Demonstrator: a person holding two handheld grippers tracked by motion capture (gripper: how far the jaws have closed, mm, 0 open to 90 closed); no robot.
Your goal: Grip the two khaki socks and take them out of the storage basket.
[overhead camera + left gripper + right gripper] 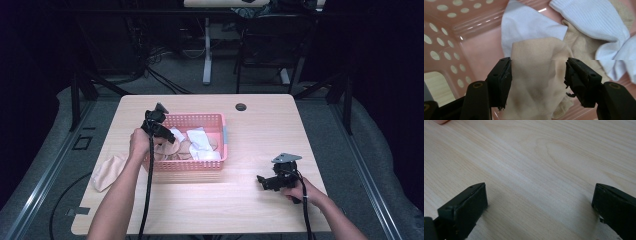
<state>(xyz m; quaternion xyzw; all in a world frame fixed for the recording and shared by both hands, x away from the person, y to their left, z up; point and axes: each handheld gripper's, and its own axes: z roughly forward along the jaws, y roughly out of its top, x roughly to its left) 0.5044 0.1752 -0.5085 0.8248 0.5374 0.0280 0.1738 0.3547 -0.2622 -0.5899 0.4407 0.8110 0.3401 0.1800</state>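
A pink perforated basket [197, 118] on the table holds white socks [202, 142] and beige socks [172, 150]. My left gripper [166, 136] reaches down into the basket's left end. In the left gripper view its jaws [537, 80] stand apart on either side of a beige sock [536, 67], whose fabric spans the gap and meets both pads without being pinched. White socks [589, 22] lie behind it by the basket wall [446, 37]. My right gripper [263, 181] rests low over the bare wood [536, 170] at the front right, open, with nothing between its fingers.
A beige sock [107, 172] lies on the table [265, 135] left of the basket, near the left edge. A round cable hole [241, 106] sits at the back. Beyond the table stand desk legs, a chair and cables on the floor.
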